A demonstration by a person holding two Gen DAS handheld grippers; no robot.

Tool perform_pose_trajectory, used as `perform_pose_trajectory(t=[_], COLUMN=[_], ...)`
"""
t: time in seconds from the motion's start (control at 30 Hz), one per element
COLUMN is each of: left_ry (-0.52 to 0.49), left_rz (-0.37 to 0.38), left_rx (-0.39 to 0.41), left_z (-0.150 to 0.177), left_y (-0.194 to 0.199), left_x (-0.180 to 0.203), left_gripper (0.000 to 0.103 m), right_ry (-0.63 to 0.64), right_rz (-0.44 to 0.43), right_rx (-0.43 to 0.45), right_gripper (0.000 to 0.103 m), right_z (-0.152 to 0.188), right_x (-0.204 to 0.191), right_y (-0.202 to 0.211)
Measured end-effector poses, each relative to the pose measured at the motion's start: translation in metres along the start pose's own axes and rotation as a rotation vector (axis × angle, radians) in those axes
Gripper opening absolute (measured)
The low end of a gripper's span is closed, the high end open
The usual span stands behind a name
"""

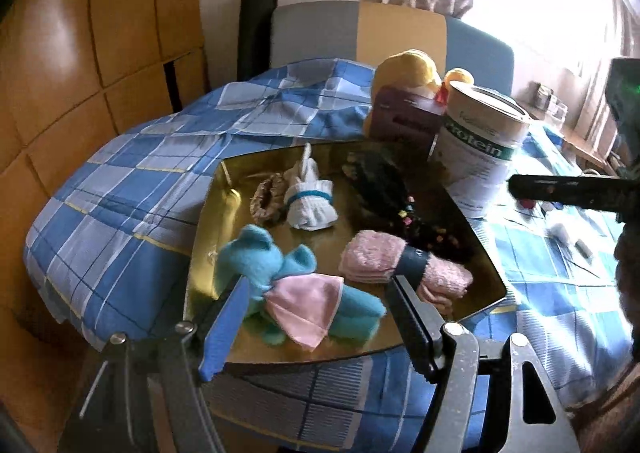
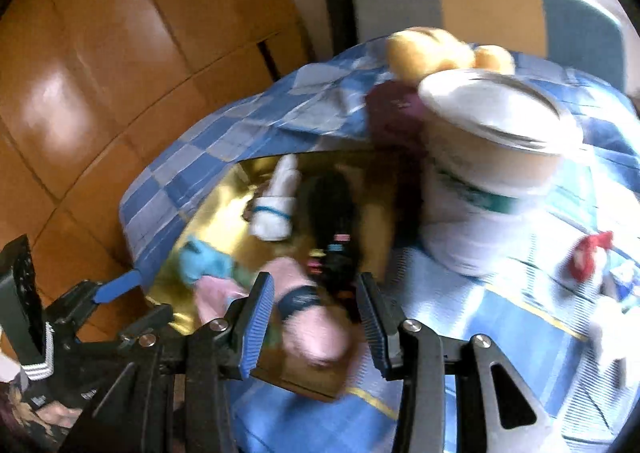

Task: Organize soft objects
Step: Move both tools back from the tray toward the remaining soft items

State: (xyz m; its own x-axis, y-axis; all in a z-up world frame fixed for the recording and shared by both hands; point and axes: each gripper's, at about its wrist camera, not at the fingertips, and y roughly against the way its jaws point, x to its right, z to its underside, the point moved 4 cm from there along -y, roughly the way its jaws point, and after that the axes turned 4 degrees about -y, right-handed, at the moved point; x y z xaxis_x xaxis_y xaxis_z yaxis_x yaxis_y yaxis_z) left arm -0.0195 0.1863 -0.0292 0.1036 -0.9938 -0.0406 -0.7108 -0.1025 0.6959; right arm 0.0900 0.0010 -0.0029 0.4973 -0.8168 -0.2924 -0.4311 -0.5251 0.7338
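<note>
A gold tray [image 1: 486, 285] on the blue checked cloth holds several soft things: a teal plush toy in a pink dress [image 1: 298, 293], a pink rolled towel with a dark band [image 1: 400, 263], a white rolled sock [image 1: 310, 201], a woven scrunchie [image 1: 266, 199] and a dark wig with beads [image 1: 394, 193]. My left gripper [image 1: 318, 287] is open, its fingers on either side of the teal plush. My right gripper [image 2: 314, 303] is open above the pink towel [image 2: 316, 329], in a blurred view. The tray [image 2: 224, 205], the teal plush [image 2: 202, 263], the sock [image 2: 276, 209] and the wig [image 2: 334, 225] show there too.
A white protein tin [image 1: 482, 141] stands right of the tray, with a yellow-haired doll [image 1: 408, 71] and a purple pouch [image 1: 404, 115] behind it. Small items [image 2: 590, 255] lie on the cloth at right. A chair back [image 1: 400, 35] and a wooden floor [image 1: 80, 73] lie beyond.
</note>
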Motion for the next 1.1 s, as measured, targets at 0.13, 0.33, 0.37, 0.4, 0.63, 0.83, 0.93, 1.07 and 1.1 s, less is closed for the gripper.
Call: perform_pose_trajectory(t=[0.13,0.33,0.37,0.4,0.63,0.83,0.93,1.07,1.1], left_ry=[-0.032,-0.087,-0.100,-0.114,-0.217,-0.312,-0.347,-0.380,-0.387], left_rz=[0.015,0.057,0.067,0.079,0.157,0.230,0.256,0.274,0.277], left_rx=[-0.001,0.001,0.001,0.001,-0.032,-0.054,-0.062,-0.075,-0.078], left_z=[-0.002,-0.007,-0.009,-0.010,-0.011,-0.011,-0.011,-0.014,-0.015], left_y=[0.000,-0.001,-0.001,-0.001,-0.011,-0.018,-0.022,-0.028,-0.030], left_x=[0.013,0.038,0.043,0.050,0.097,0.147,0.170,0.195,0.201], left_gripper=[0.072,0.072,0.072,0.072,0.072,0.072,0.072,0.072,0.072], right_ry=[-0.065,-0.191,-0.214,-0.244,-0.543,-0.932,-0.973,-0.966,-0.967], right_rz=[0.077,0.238,0.270,0.313,0.627,0.562,0.515,0.507,0.505], right_rx=[0.046,0.135,0.150,0.168,0.258,0.288,0.303,0.293,0.289], right_gripper=[0.043,0.043,0.043,0.043,0.043,0.043,0.043,0.043,0.043], right_z=[0.002,0.005,0.006,0.007,0.051,0.088,0.090,0.090,0.090], right_x=[0.043,0.119,0.133,0.150,0.284,0.345,0.346,0.347,0.346], right_y=[0.025,0.060,0.066,0.071,0.106,0.129,0.130,0.129,0.128])
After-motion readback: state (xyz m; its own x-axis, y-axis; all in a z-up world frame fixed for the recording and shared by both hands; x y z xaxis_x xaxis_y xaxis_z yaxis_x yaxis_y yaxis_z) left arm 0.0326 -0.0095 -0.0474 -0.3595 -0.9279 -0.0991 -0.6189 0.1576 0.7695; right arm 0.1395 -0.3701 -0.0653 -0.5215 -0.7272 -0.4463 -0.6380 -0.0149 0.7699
